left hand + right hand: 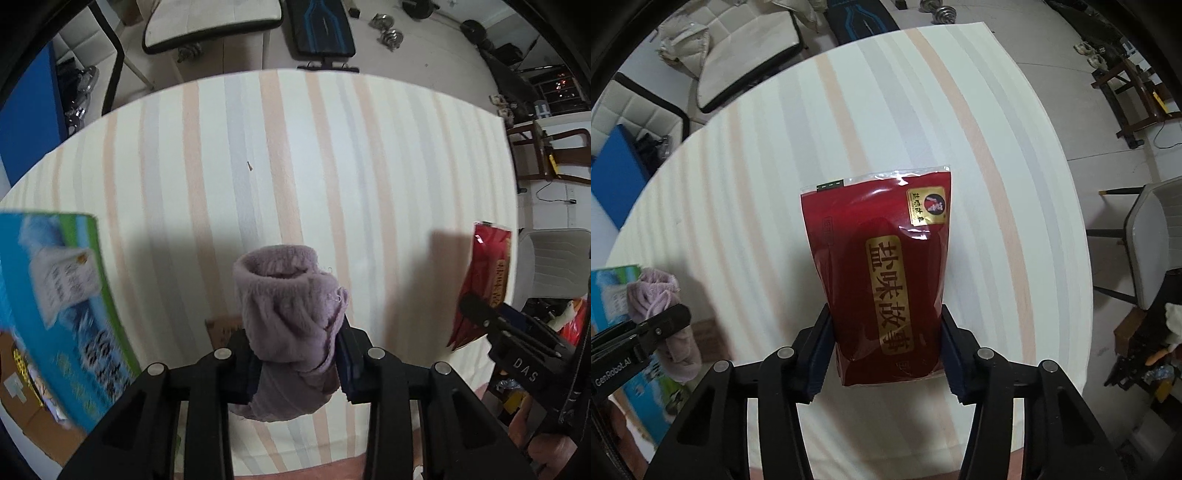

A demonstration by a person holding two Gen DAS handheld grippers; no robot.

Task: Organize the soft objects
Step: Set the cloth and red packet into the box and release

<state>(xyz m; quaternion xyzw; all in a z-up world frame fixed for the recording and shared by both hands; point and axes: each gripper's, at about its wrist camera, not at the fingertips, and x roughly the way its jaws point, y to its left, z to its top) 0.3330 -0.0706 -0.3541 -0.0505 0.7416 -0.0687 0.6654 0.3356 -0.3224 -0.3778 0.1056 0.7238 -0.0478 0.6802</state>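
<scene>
Towel (291, 317) between left fingers (349, 354); pouch (882, 273) between right fingers (822, 350).

You can read gold characters "盐味故事" down the front of the red pouch (886, 273). The right hand-held gripper (480, 314) carries "DAS"; the left hand-held gripper (665, 325) carries "GenRobot.AI". Print on the blue-green pack (66, 314) is too blurred

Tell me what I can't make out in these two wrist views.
- Left wrist view: print on the blue-green package is motion-blurred and cut off by the left edge.
- Left wrist view: the purple cloth has its lower end hidden behind the left tool.
- Left wrist view: the cardboard piece is mostly covered by cloth and tool.
- Right wrist view: the red bag, held in the right tool, hides its contents.
</scene>
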